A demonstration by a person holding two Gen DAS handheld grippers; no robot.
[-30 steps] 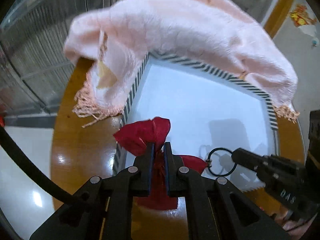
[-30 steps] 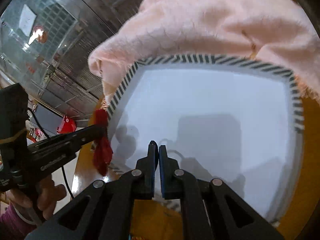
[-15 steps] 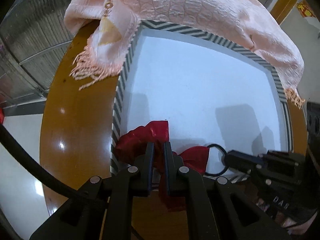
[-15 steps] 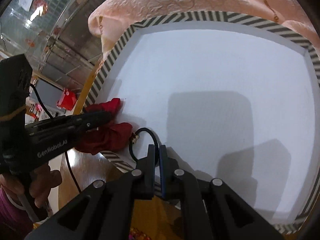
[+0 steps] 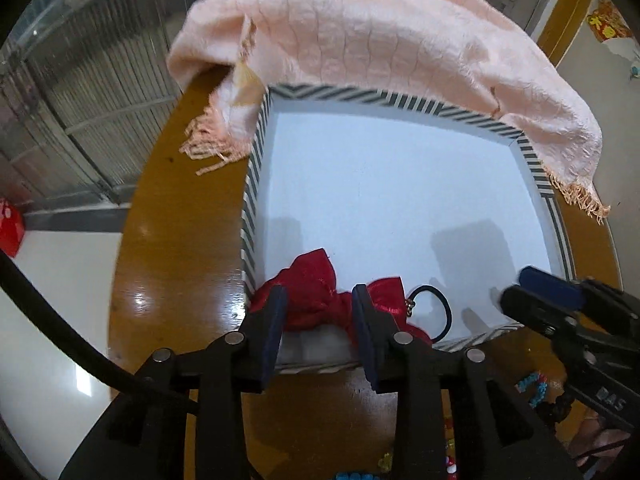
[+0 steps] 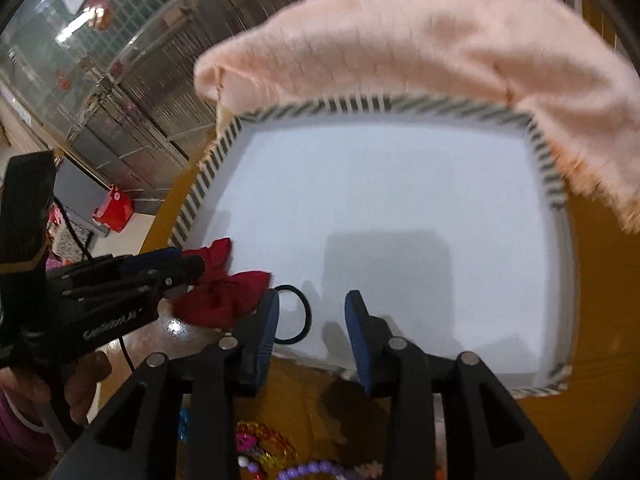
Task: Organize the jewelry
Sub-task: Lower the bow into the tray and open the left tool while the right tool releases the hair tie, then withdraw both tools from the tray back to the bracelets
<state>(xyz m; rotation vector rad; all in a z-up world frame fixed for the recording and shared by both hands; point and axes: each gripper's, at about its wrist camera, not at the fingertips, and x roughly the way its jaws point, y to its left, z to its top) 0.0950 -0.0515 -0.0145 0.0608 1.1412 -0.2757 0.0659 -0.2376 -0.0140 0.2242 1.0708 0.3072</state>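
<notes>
Then both my claws stood wide, holding nothing: my left gripper (image 5: 318, 304) straddled the red bow hair tie (image 5: 320, 296), which lay in the near left corner of the striped box (image 5: 250, 184); my right gripper (image 6: 310, 312) hovered just beside its black elastic loop (image 6: 298, 314).

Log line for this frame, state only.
left gripper: open | right gripper: open | red bow hair tie: in striped tray, unheld
</notes>
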